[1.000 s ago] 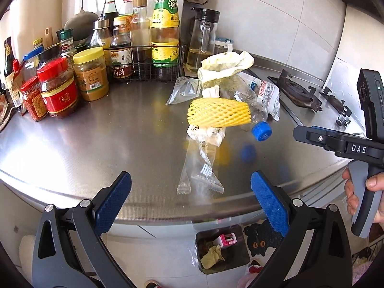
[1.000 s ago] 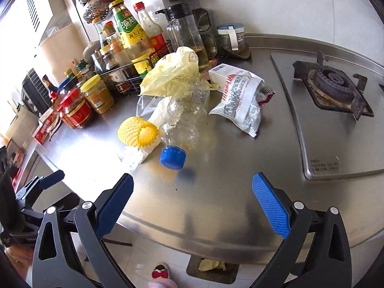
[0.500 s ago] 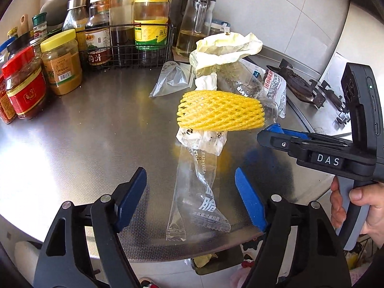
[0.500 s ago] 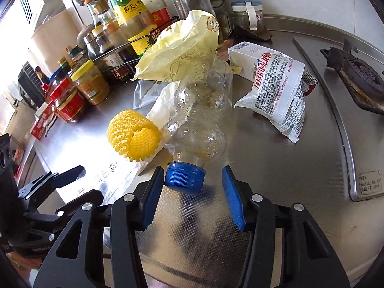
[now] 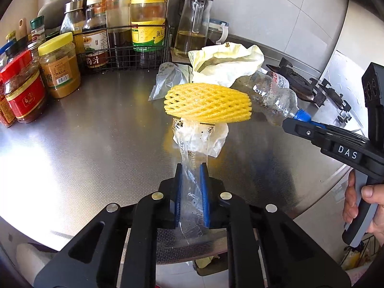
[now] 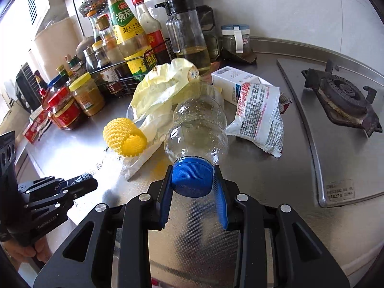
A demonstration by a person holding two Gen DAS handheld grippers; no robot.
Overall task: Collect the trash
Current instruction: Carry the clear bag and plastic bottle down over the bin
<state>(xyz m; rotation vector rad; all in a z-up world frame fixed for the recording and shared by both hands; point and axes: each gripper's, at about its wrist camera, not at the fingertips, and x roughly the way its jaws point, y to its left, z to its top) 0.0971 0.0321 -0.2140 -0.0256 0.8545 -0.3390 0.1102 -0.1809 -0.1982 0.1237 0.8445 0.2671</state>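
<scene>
Left wrist view: my left gripper (image 5: 190, 182) is closing on the clear wrapper (image 5: 192, 165) lying on the steel counter (image 5: 96, 144), while my right gripper (image 6: 192, 187) is closing around the bottle's blue cap (image 6: 192, 180). Thin film may be slipping free, dragging the yellow foam net (image 5: 207, 103) along.

Sauce bottles (image 5: 146, 16) in wire rack (image 5: 124, 57), jars (image 5: 60, 64), gas burner (image 6: 340, 96)

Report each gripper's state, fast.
Left gripper: fingers closing on the clear plastic wrapper.
Right gripper: fingers closing on the bottle's blue cap.
</scene>
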